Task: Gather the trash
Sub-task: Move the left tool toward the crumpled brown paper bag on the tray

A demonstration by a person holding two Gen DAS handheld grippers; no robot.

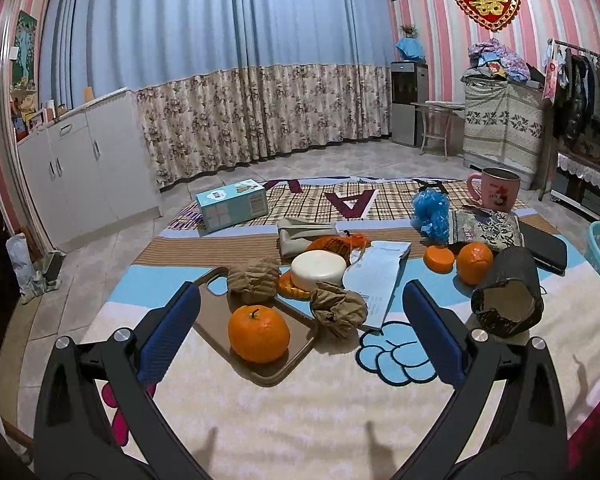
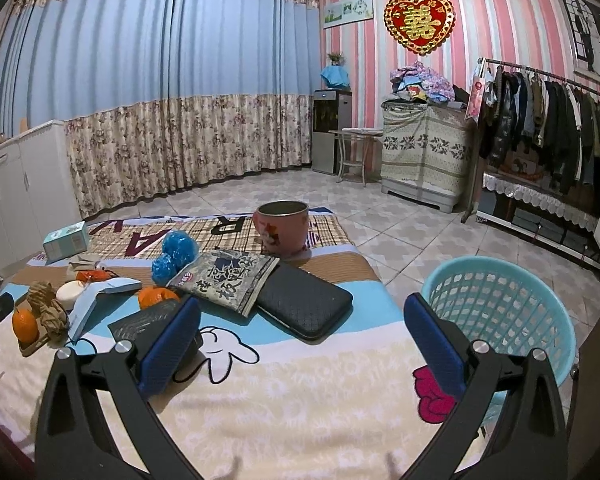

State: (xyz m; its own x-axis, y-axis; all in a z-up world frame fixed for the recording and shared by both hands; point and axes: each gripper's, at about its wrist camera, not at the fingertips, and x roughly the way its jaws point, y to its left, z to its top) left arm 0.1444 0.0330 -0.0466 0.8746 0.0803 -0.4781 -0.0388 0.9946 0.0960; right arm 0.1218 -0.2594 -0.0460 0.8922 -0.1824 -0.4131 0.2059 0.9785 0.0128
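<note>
Two crumpled brown paper balls lie on the cartoon blanket: one (image 1: 253,280) at the far edge of a brown tray (image 1: 220,320), one (image 1: 338,308) just right of it. A snack bag (image 1: 486,228), a blue plastic wad (image 1: 432,210) and an orange wrapper (image 1: 332,245) lie farther back. My left gripper (image 1: 300,336) is open and empty, hovering just short of the tray and the nearer paper ball. My right gripper (image 2: 300,342) is open and empty over the blanket, with the light blue basket (image 2: 500,304) beside its right finger.
An orange (image 1: 259,333) sits on the tray. A white round tin (image 1: 318,270), a white envelope (image 1: 380,276), two more oranges (image 1: 474,262), a dark pouch (image 1: 508,298), a black case (image 2: 304,304), a pink mug (image 2: 282,228) and a blue box (image 1: 232,204) lie on the blanket.
</note>
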